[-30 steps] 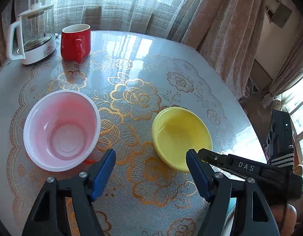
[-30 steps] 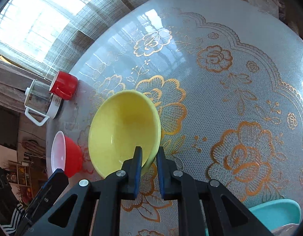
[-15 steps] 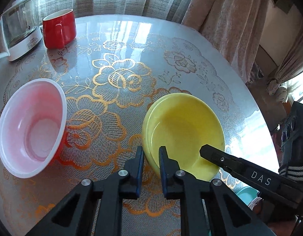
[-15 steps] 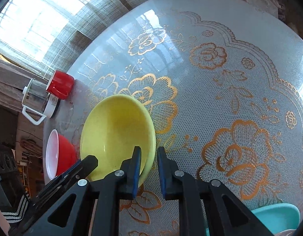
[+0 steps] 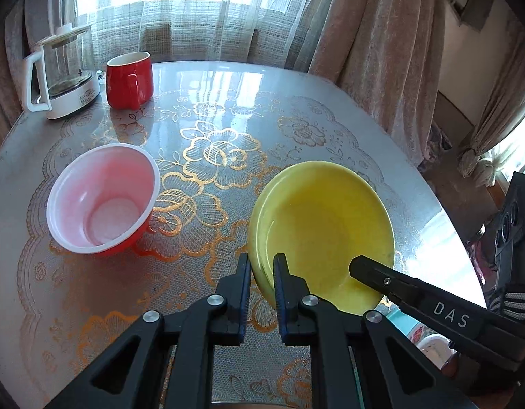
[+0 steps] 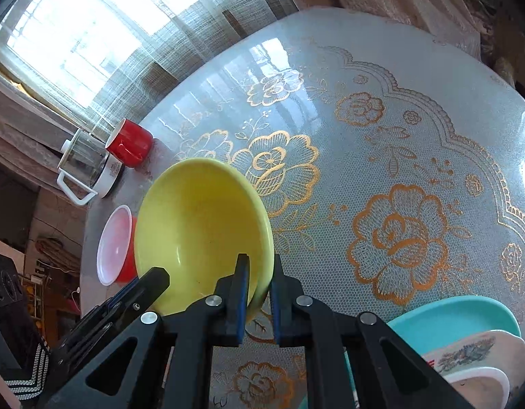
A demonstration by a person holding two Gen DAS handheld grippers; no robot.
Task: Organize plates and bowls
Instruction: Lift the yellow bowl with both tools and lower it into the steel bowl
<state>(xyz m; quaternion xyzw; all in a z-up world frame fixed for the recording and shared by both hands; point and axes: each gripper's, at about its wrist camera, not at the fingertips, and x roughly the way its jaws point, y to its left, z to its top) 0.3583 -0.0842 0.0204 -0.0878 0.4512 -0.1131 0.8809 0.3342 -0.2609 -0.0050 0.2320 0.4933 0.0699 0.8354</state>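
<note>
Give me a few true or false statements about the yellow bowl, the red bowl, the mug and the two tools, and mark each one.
1. Both tools are clamped on the yellow bowl. True: the left tool and the right tool each pinch its rim.
2. The red bowl is stacked inside the yellow bowl. False: it sits apart on the table.
3. The red mug stands beside the glass kettle. True.
4. The red mug lies on its side. False: it is upright.
</note>
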